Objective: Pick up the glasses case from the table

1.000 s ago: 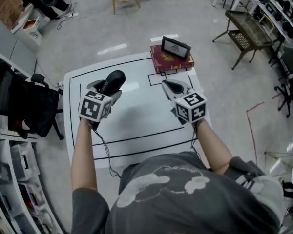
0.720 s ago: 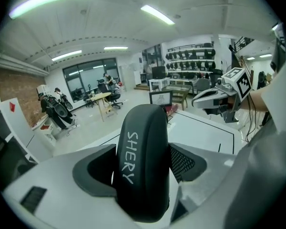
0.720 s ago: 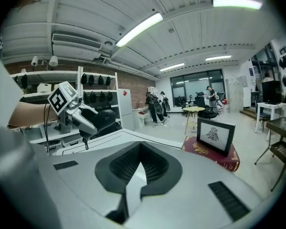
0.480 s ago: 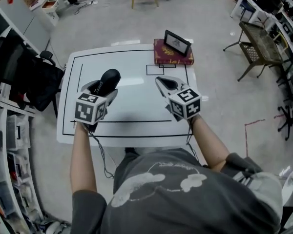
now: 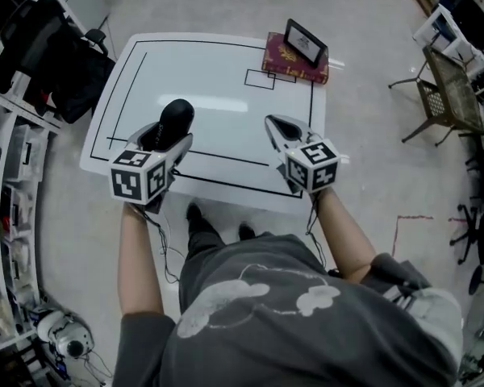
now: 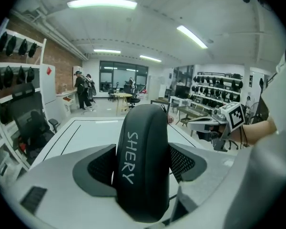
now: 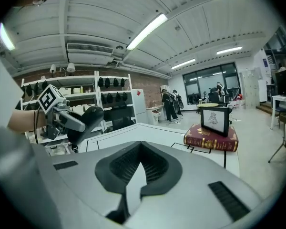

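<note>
Here, the black glasses case (image 5: 175, 118) stands on end, clamped across its middle by the left tool (image 5: 163, 141) above the near part of the white table (image 5: 226, 79). The right tool (image 5: 281, 130) is closed and empty. The case looks hard-shelled, light and probably slippery, so this mid-body grip suits it.

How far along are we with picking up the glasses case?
Done: the black oval hard-shell glasses case is clamped in the left tongs and looks lifted clear of the white table. In hand: only the case, sticking out forward from the left tongs. The right tongs are shut and empty. Left: nothing of the pick-up itself, as far as these views show.
</note>
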The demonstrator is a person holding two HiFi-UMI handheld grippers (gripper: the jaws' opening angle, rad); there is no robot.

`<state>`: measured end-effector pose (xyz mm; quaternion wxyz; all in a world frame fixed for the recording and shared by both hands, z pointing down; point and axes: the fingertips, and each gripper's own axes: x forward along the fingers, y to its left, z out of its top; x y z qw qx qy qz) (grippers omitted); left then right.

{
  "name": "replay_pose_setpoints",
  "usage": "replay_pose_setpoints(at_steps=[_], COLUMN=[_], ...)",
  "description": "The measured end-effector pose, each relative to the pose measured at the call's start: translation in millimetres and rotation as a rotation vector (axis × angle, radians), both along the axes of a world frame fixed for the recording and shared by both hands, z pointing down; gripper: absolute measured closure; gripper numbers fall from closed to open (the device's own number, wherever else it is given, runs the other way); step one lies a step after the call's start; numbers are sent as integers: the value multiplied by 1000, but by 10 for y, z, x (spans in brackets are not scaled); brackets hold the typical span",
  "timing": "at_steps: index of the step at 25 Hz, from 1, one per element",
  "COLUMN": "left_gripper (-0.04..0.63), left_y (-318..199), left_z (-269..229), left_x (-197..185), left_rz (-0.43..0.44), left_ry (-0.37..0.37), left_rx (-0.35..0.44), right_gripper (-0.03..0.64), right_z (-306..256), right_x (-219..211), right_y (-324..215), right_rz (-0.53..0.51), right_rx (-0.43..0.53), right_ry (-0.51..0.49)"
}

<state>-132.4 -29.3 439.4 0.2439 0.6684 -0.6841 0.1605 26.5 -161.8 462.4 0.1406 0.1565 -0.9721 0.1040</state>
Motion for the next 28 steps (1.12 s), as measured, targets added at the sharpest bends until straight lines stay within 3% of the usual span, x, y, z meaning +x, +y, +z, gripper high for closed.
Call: replay_pose_setpoints(at_steps=[5, 13, 23, 28], left_gripper=[264, 264, 264, 264], left_y=[350, 823, 1896, 2463], left_z=[107, 371, 525, 531], left_x=[213, 430, 744, 960], left_rz=[-73, -135, -241, -283], left_ry=[57, 213, 324, 333], left_rx=[10, 57, 101, 115], right_gripper=[618, 618, 618, 618], right_z=[150, 263, 224, 187], right_x=[109, -20, -55, 118], right_y=[161, 517, 1480, 2005], right_rz=[-30, -104, -221, -252], right_rx=[-42, -48, -22, -24], right_ry=[1, 15, 41, 38])
